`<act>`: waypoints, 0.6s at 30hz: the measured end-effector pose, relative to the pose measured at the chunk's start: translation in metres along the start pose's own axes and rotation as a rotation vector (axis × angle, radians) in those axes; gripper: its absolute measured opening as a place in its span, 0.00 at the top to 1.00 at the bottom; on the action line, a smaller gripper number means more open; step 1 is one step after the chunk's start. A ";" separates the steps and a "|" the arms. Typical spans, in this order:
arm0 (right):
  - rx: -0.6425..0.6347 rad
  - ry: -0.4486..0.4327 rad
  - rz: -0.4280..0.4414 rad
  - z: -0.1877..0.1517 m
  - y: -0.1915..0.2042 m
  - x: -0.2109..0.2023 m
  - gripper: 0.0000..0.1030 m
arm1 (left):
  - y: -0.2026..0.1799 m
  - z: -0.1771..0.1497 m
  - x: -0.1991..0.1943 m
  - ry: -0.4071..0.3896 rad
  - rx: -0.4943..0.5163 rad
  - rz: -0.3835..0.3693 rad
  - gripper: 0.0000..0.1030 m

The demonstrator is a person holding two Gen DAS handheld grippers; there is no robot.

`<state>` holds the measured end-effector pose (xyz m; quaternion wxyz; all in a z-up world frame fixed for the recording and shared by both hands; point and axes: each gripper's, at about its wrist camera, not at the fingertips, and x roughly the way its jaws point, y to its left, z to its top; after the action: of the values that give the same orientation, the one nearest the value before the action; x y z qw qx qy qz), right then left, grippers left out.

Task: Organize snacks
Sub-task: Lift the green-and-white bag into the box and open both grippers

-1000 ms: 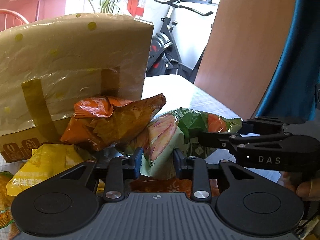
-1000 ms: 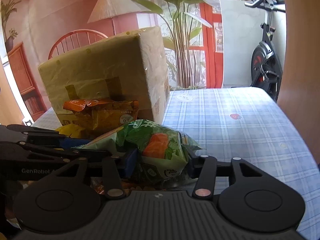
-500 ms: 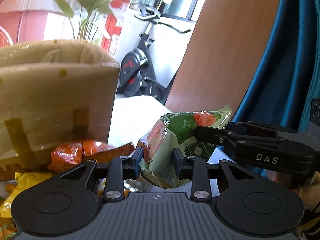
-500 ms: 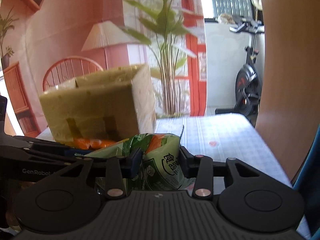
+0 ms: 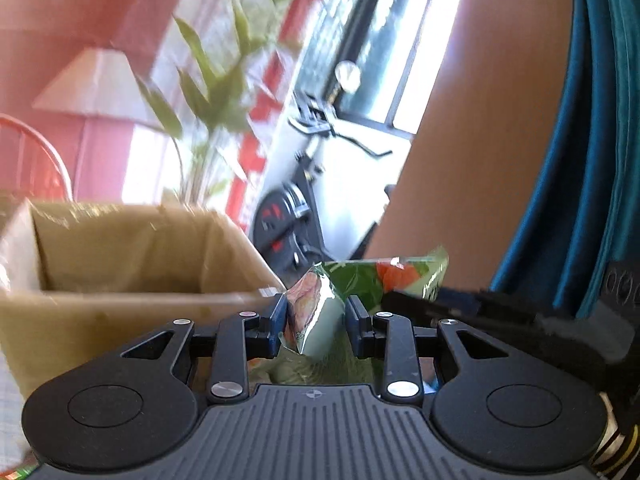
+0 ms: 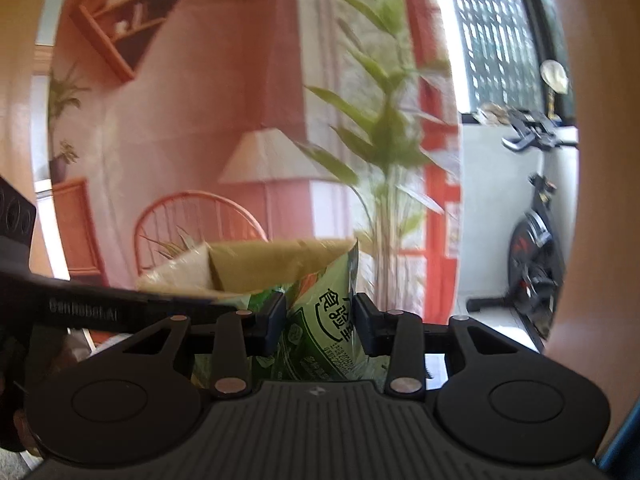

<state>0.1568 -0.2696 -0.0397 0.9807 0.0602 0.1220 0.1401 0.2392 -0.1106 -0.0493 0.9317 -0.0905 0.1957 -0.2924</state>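
A green snack bag (image 5: pixel 360 284) with an orange picture is held between both grippers. My left gripper (image 5: pixel 316 318) is shut on one end of it. My right gripper (image 6: pixel 320 322) is shut on the other end (image 6: pixel 328 320). The bag is lifted to about the height of the rim of an open cardboard box (image 5: pixel 132 264), which stands to the left and ahead. The box's inside is lined with plastic film. In the right wrist view the box (image 6: pixel 256 268) shows just behind the bag. The right gripper's body (image 5: pixel 500 312) crosses the left wrist view at the right.
A potted plant (image 6: pixel 380 152), a lamp (image 6: pixel 272 160) and a red chair (image 6: pixel 200 220) stand behind the box. An exercise bike (image 6: pixel 536 240) is at the back right. A brown panel (image 5: pixel 480 120) and blue fabric (image 5: pixel 592 140) fill the right side.
Both grippers have lifted the green bag up from the table to the level of the box's open top. The orange and yellow bags on the table have dropped out of view.
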 end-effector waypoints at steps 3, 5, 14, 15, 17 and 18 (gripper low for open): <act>-0.019 -0.016 0.029 0.014 0.009 0.011 0.64 | 0.006 0.011 -0.009 -0.031 -0.003 0.023 0.67; -0.035 -0.035 0.046 0.024 0.016 0.019 0.64 | 0.009 0.019 -0.013 -0.054 0.006 0.041 0.67; -0.125 -0.104 0.085 0.054 0.034 0.083 0.64 | 0.040 0.064 -0.008 -0.109 0.020 0.119 0.67; -0.127 -0.102 0.090 0.057 0.035 0.093 0.64 | 0.043 0.068 -0.004 -0.110 0.025 0.129 0.67; -0.116 -0.095 0.097 0.058 0.032 0.109 0.64 | 0.048 0.073 -0.003 -0.115 0.028 0.145 0.67; -0.102 -0.092 0.105 0.059 0.030 0.117 0.64 | 0.051 0.076 0.000 -0.115 0.027 0.149 0.67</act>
<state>0.2733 -0.2116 -0.0042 0.9785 0.0229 0.0660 0.1942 0.2967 -0.0653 0.0055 0.9617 -0.0798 0.1439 -0.2191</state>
